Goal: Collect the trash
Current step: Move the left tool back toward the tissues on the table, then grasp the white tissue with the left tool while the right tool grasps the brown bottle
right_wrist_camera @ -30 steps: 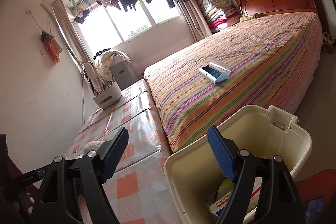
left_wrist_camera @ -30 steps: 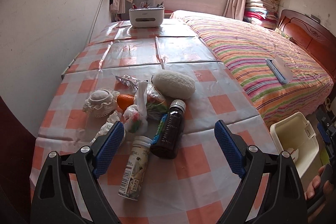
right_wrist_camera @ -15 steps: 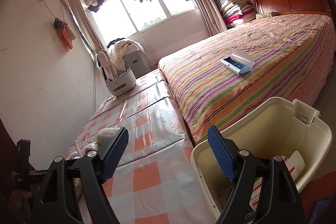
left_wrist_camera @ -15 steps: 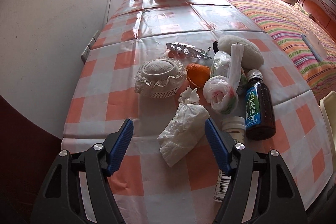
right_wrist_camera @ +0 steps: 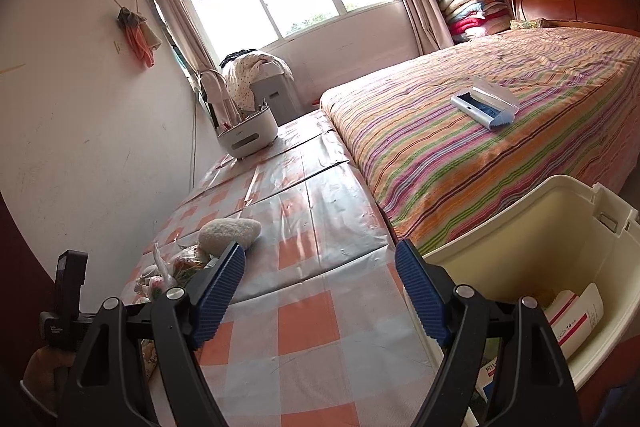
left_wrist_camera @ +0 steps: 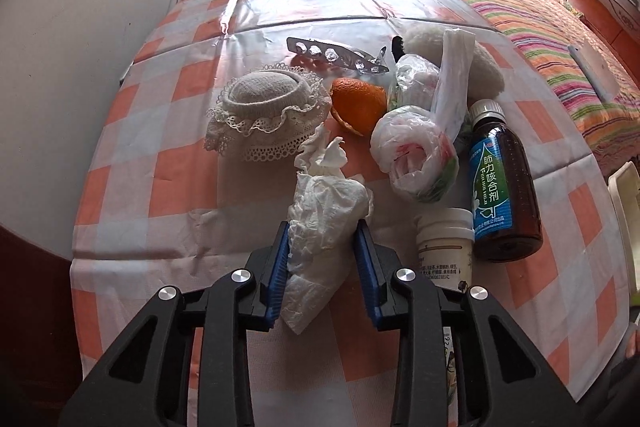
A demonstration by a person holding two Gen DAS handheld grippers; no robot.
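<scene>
Now, in the left wrist view, our left gripper [left_wrist_camera: 322,259] is closing around the crumpled tissue [left_wrist_camera: 326,223] on the checked tablecloth [left_wrist_camera: 168,187], pads touching it. Next we should lift it clear. In the right wrist view, our right gripper [right_wrist_camera: 320,291] hangs released and empty beside the bin [right_wrist_camera: 560,227].

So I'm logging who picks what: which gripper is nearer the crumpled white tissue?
Left. The left gripper straddles the crumpled tissue, its jaws closing with the pads against it. The right gripper hangs open off toward the bin, nothing between its jaws.
</scene>
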